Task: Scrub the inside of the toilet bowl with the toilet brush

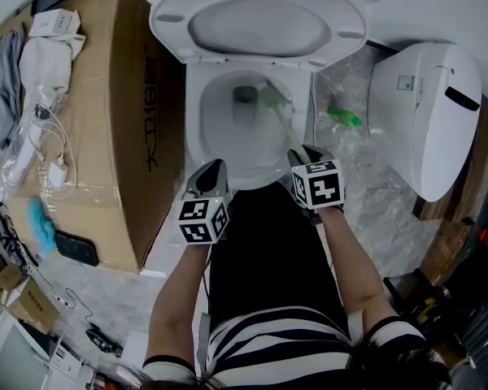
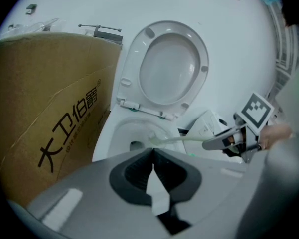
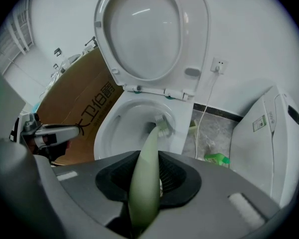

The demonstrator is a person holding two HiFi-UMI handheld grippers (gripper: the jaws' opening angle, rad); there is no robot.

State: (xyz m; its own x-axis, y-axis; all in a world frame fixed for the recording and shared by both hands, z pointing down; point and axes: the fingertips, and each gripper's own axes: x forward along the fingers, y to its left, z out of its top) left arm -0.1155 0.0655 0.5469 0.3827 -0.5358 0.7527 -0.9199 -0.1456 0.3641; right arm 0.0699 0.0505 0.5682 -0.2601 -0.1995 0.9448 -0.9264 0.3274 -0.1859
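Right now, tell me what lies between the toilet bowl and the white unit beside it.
A green bottle lies on the floor between the toilet bowl and the white unit; the head view and right gripper view show it.

a grey marbled floor (image 1: 374,210) met a white wall (image 3: 259,24) carrying a socket (image 3: 218,65) with a hanging cable (image 3: 205,108). a big cardboard box (image 1: 106,120) stood at left, cloth (image 1: 4,80) heaped on top. a white plastic unit (image 1: 427,112) stood at right, with a green bottle (image 1: 344,118) near it.
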